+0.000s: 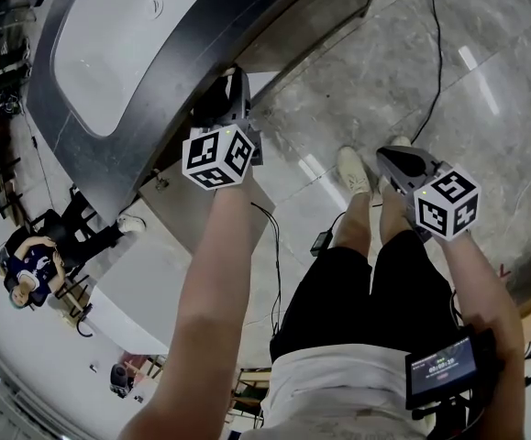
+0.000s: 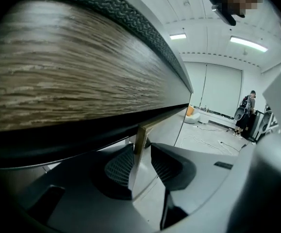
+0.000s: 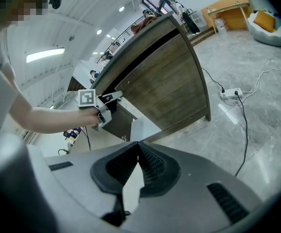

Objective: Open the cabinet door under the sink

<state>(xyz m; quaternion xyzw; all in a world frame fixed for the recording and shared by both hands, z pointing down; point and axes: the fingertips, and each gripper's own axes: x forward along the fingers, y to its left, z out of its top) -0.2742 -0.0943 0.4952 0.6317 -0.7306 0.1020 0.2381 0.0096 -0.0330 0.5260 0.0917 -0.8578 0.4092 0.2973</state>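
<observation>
The sink [image 1: 123, 53] sits in a dark counter over a wood-grain cabinet [image 3: 164, 86]. Its door [image 1: 201, 216] stands swung out from the cabinet. My left gripper [image 1: 232, 101] reaches under the counter's rim at the door's top. In the left gripper view the door's thin edge [image 2: 140, 144] stands upright between the pads of the left gripper [image 2: 142, 148]. That edge lies against the left pad, with a small gap to the right one, so the jaws are open. My right gripper [image 1: 395, 161] hangs over the floor beside my legs. In its own view the right gripper [image 3: 138, 148] is shut on nothing.
A black cable [image 1: 439, 62] runs across the marble floor to a power strip [image 3: 230, 93]. My shoes [image 1: 352, 168] stand close to the cabinet. A person sits at the left [image 1: 36, 264], and another stands far off [image 2: 247, 111]. A wooden table [image 3: 227, 8] stands at the back.
</observation>
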